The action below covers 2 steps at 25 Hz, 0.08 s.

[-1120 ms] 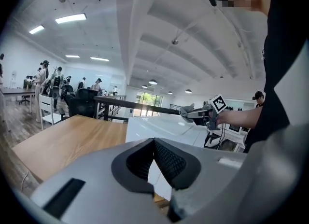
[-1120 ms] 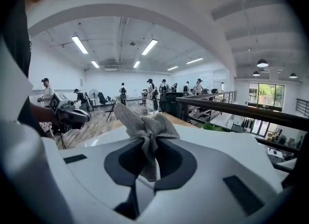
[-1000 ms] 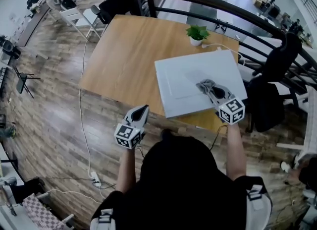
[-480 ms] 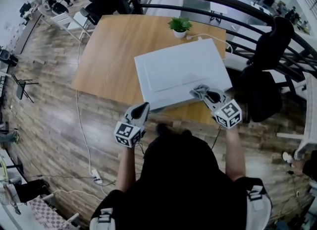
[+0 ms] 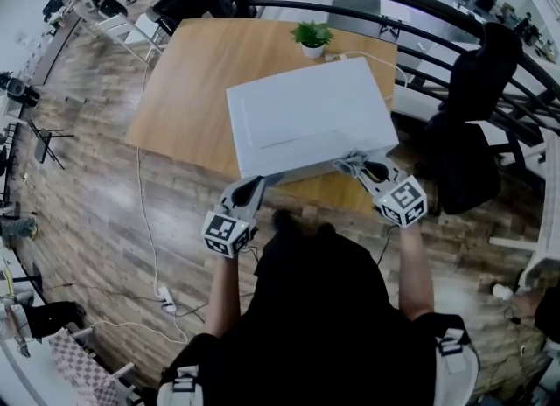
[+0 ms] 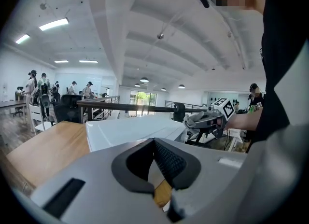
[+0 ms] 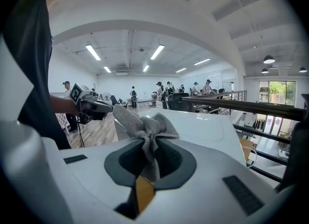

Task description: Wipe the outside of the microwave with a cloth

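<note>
Each gripper carries a cube with black-and-white square markers; no other print can be read. In the upper middle of the head view a small white pot [image 5: 312, 50] holds a green leafy plant [image 5: 312, 33], standing on the brown wooden table [image 5: 197, 72]. The flat white box-shaped microwave [image 5: 306, 115] sits on this table in the middle of the frame.

The right gripper [image 5: 360, 168] reaches forward to the near right corner of the microwave. Its jaws are clamped on a grey woven cloth [image 7: 145, 126], which bunches above them at the microwave's edge. I cannot tell if it touches.

The left gripper [image 5: 254, 190] is held at the lower left, pointing toward the near left corner, its jaws together with nothing between them.
</note>
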Tool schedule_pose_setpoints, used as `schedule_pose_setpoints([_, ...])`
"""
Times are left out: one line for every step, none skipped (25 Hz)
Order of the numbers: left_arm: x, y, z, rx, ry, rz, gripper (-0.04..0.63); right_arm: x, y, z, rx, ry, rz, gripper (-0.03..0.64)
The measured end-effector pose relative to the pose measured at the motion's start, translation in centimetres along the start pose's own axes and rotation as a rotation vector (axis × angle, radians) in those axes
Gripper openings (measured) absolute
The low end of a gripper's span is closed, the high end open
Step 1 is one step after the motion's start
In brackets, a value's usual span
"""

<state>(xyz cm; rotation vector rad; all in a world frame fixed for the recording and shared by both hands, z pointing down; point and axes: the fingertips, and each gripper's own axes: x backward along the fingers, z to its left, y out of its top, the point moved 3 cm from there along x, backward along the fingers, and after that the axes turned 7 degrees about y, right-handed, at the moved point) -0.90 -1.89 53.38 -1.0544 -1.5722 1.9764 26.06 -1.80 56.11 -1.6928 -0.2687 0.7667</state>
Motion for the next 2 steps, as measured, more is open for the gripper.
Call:
schedule_pose_setpoints([0.08,-0.04,-0.42,0.000,0.001,0.000,-0.001,0.24,-0.12,0.03,0.002,0.003,-0.002,0.028])
schedule_pose_setpoints([0.17,-0.10,-0.83,0.001,0.003,0.001,0.000,0.47,-0.23,0.07,0.003,0.006,-0.004,0.028])
